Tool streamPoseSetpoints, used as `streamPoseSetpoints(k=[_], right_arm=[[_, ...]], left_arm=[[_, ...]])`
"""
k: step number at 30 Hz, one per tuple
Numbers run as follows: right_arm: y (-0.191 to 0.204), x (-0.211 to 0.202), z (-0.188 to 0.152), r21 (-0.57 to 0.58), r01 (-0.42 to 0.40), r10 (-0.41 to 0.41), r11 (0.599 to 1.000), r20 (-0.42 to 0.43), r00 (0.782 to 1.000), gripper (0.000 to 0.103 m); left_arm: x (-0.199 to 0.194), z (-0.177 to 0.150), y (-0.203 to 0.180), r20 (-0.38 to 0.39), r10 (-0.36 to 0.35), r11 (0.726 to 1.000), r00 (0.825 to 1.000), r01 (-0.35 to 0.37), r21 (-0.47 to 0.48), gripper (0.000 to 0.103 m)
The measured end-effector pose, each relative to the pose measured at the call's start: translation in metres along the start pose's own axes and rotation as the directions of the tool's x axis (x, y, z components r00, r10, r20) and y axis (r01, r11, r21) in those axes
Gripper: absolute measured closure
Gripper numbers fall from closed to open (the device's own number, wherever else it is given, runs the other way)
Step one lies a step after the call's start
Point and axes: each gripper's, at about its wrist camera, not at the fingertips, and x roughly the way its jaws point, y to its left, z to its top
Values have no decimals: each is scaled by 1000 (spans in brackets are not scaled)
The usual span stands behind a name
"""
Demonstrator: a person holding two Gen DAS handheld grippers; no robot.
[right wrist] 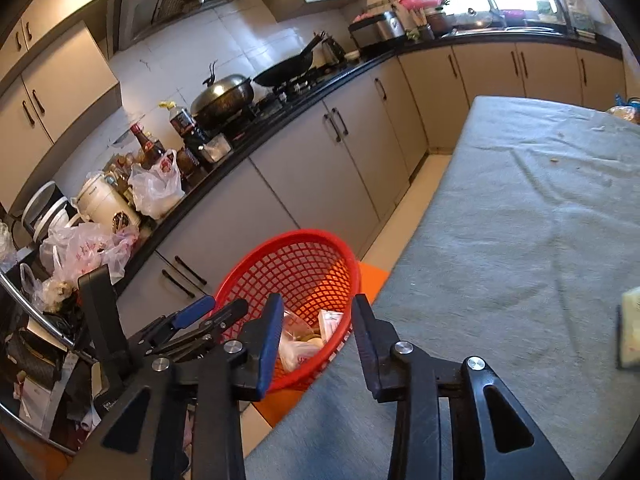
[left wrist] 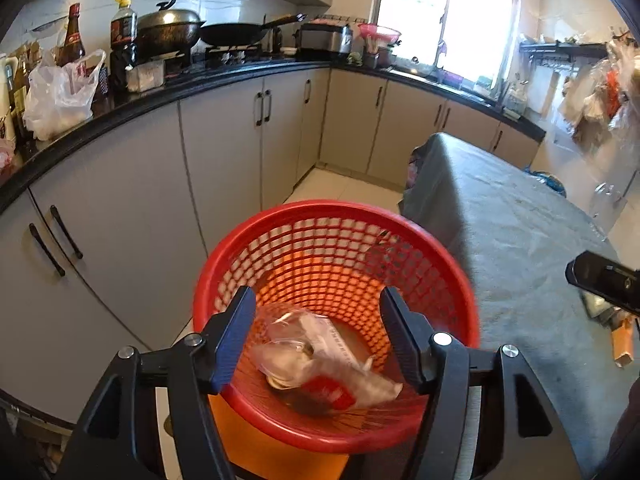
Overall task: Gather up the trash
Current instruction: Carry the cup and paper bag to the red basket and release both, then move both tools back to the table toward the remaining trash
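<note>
Left gripper [left wrist: 318, 334] at lower centre of the left wrist view, black arms with blue-edged pads spread apart, pinching nothing, poised above the red plastic lattice wastebasket [left wrist: 460, 300]. Right gripper [right wrist: 316, 328] at lower centre of the right wrist view, jaws likewise parted and empty, hanging over the basket's near rim and the edge of the grey cloth-covered table [right wrist: 500, 220].

Far left of the left wrist view: black kitchen countertop [left wrist: 168, 92] with a white plastic bag [left wrist: 60, 96], dark sauce bottles and a lidded wok, none of it touched. Centre: wastebasket on the floor between the pale cabinet doors and the table, just beside the table's edge. Inside the basket, at lower centre: crumpled clear plastic wrapper with a red label [left wrist: 320, 364], lying loose on the bottom along with a white paper or carton piece; apart from both sets of pads.

Judging from that: at least one drop done, trash already in the bin, both grippers free for more. Right of the right wrist view: pale yellow flat object [right wrist: 631, 326] at the table's edge, mostly cut off, kind unclear; small crumbs farther up the cloth. Lower right of the left wrist view: orange scrap [left wrist: 624, 344] on the table, possibly also left to collect. Task seemingly partway through, not finished.
</note>
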Motion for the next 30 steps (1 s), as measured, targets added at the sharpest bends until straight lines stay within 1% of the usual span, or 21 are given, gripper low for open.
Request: streamPoseSetpoints(k=[3, 6, 8, 9, 11, 13, 15, 16, 17, 19, 21, 22, 24, 25, 26, 27, 28, 30], right_arm=[[-12, -22, -10, 23, 25, -25, 999, 17, 1000, 65], [-32, -46, -21, 68, 41, -43, 997, 34, 998, 64], [-46, -63, -30, 92, 69, -74, 993, 49, 996, 64], [-55, -73, -35, 114, 85, -92, 990, 56, 994, 64], [-68, -90, -43, 148, 92, -104, 985, 71, 992, 64], [-79, -108, -52, 168, 119, -135, 979, 87, 987, 64], [-94, -134, -66, 193, 165, -188, 967, 111, 976, 64], [-100, -145, -72, 208, 180, -208, 961, 118, 971, 61], [-108, -155, -76, 226, 194, -225, 955, 123, 966, 56], [-127, -178, -87, 288, 225, -272, 931, 136, 953, 55], [-145, -200, -97, 329, 270, -330, 905, 141, 933, 54], [-149, -206, -100, 346, 287, -352, 893, 141, 925, 52], [-163, -220, -106, 385, 314, -394, 868, 147, 907, 45], [-171, -224, -108, 401, 337, -421, 852, 140, 896, 39], [-177, -224, -109, 415, 350, -435, 840, 130, 891, 37], [-182, -224, -109, 429, 351, -438, 832, 122, 891, 37], [-190, -223, -108, 446, 339, -429, 828, 114, 896, 37], [-196, -214, -104, 455, 344, -426, 822, 88, 900, 37]], left_arm=[[-13, -2, -20, 23, -28, 999, 999, 27, 28, 39], [-25, -7, -48, 38, -80, 995, 996, 78, 58, 38], [-31, -11, -68, 41, -114, 991, 993, 111, 79, 38], [-33, -15, -81, 38, -138, 986, 990, 134, 96, 38], [-35, -22, -107, 27, -168, 979, 985, 163, 126, 37], [-37, -32, -134, 20, -196, 967, 980, 190, 168, 37], [-36, -42, -159, 2, -224, 954, 975, 219, 203, 37], [-36, -48, -171, -10, -241, 945, 970, 237, 226, 37], [-35, -53, -183, -19, -253, 936, 967, 250, 248, 37], [-32, -60, -201, -36, -262, 923, 964, 261, 283, 37], [-30, -67, -218, -49, -271, 909, 961, 272, 315, 37], [-29, -69, -224, -55, -277, 904, 959, 279, 324, 37], [-27, -73, -233, -68, -291, 894, 954, 297, 336, 37], [-26, -73, -236, -73, -295, 891, 953, 302, 339, 37], [-27, -74, -239, -77, -300, 888, 951, 308, 343, 37], [-27, -74, -240, -79, -304, 885, 949, 312, 345, 37], [-27, -74, -241, -82, -305, 883, 949, 314, 348, 37], [-27, -75, -244, -84, -302, 882, 950, 312, 352, 37]])
